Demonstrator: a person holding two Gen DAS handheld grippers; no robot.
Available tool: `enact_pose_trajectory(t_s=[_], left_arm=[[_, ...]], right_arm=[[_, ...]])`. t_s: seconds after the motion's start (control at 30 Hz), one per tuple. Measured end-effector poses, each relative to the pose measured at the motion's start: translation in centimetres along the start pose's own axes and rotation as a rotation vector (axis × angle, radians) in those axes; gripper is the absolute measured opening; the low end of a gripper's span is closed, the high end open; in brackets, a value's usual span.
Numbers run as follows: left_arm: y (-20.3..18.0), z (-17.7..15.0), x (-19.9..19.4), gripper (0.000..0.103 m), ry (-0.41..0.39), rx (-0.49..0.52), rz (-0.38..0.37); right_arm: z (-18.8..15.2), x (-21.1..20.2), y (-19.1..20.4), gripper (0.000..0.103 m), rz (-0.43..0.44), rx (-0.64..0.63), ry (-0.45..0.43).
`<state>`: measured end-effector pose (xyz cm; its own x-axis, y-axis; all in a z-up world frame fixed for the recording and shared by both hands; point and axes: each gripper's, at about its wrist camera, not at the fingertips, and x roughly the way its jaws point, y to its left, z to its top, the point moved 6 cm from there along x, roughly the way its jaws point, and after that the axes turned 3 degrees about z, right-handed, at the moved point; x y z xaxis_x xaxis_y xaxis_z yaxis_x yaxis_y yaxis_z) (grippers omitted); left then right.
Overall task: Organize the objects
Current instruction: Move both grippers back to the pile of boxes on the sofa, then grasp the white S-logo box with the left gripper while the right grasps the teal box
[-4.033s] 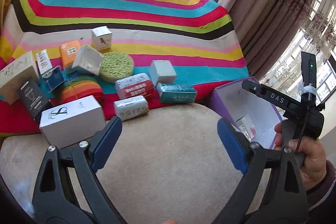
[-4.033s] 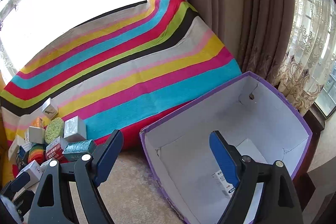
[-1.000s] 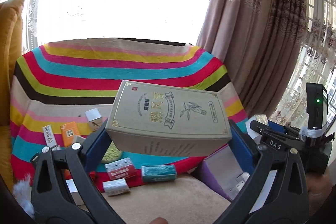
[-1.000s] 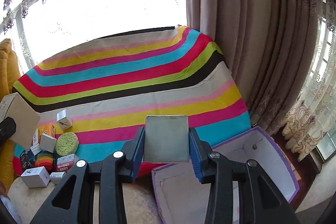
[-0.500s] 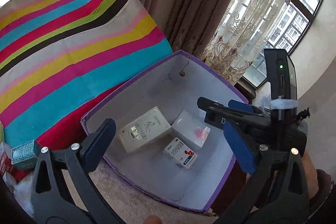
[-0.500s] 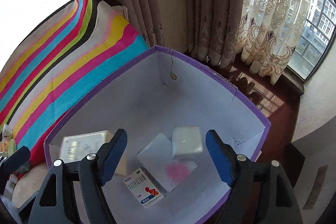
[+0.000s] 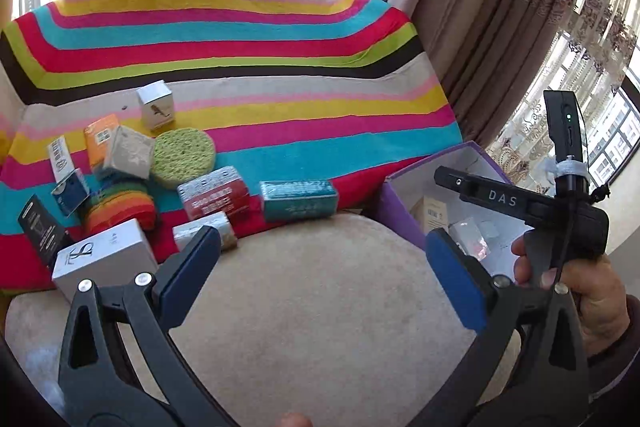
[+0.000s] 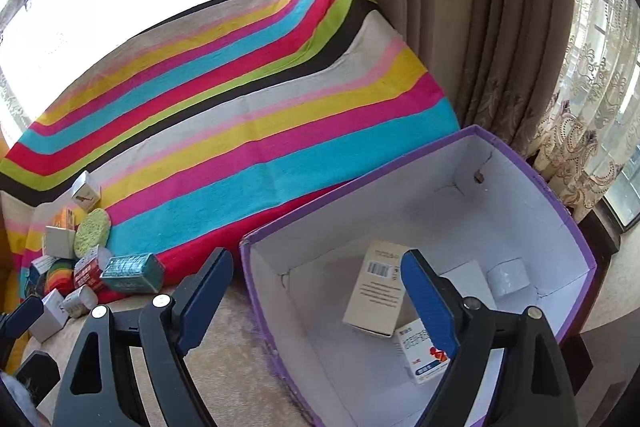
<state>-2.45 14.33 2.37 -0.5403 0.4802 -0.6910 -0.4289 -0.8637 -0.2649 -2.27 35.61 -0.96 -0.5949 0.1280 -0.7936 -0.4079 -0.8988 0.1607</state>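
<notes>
My left gripper point(image 7: 320, 263) is open and empty above the beige cushion point(image 7: 320, 307). Ahead of it on the left lie several small boxes: a teal box point(image 7: 297, 200), a red box point(image 7: 214, 196), a white box point(image 7: 106, 259), a green round sponge point(image 7: 183, 157). My right gripper point(image 8: 316, 291) is open and empty, over the near left corner of the purple storage box point(image 8: 560, 211). Inside lie a beige box point(image 8: 376, 287), a white box with red print point(image 8: 420, 351) and a small white box point(image 8: 508, 277). The right gripper also shows in the left wrist view point(image 7: 516, 199).
A striped blanket point(image 7: 240, 67) covers the seat back behind the objects. Curtains point(image 8: 460, 7) hang to the right behind the purple box point(image 7: 400, 211). A rainbow-striped item point(image 7: 120, 207) and a black box point(image 7: 40, 229) lie among the pile.
Both grippers have let go of their boxes into the purple box and drawn back. The left one has swung left and faces the pile; the right one has tilted up.
</notes>
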Motion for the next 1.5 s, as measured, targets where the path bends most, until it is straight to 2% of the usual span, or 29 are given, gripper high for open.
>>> enact_pose_trajectory(t_s=[0.27,0.37,0.47,0.67,1.07,1.3,1.4,1.5], left_arm=[[11.8,-3.9,-4.7,0.103,-0.05,-0.32,0.116],[14.3,-5.1,-4.8,0.103,-0.04,-0.386,0.143],[15.4,-5.6,-4.0,0.103,-0.004,-0.436,0.135],[15.0,-4.5,-2.7,0.103,0.045,-0.441,0.187],[14.1,-2.3,1.4,0.103,0.136,-0.423,0.422],[14.2,-2.2,3.2,0.103,0.167,-0.443,0.449],[14.9,-2.9,4.6,0.103,0.22,-0.441,0.46],[15.1,-3.1,4.5,0.103,0.201,-0.429,0.474]], right_arm=[[-3.4,1.8,9.2,0.087,0.101,-0.17,0.087],[-4.2,2.0,12.2,0.087,0.127,-0.264,0.099],[-4.7,2.5,14.2,0.088,0.131,-0.335,0.106],[-4.4,4.0,15.6,0.088,0.13,-0.348,0.137],[-3.2,6.6,16.7,0.09,0.124,-0.335,0.168],[-2.9,8.6,16.3,0.09,0.097,-0.303,0.208],[-3.0,9.3,16.3,0.09,0.084,-0.298,0.221],[-3.0,9.6,16.3,0.087,0.068,-0.295,0.222]])
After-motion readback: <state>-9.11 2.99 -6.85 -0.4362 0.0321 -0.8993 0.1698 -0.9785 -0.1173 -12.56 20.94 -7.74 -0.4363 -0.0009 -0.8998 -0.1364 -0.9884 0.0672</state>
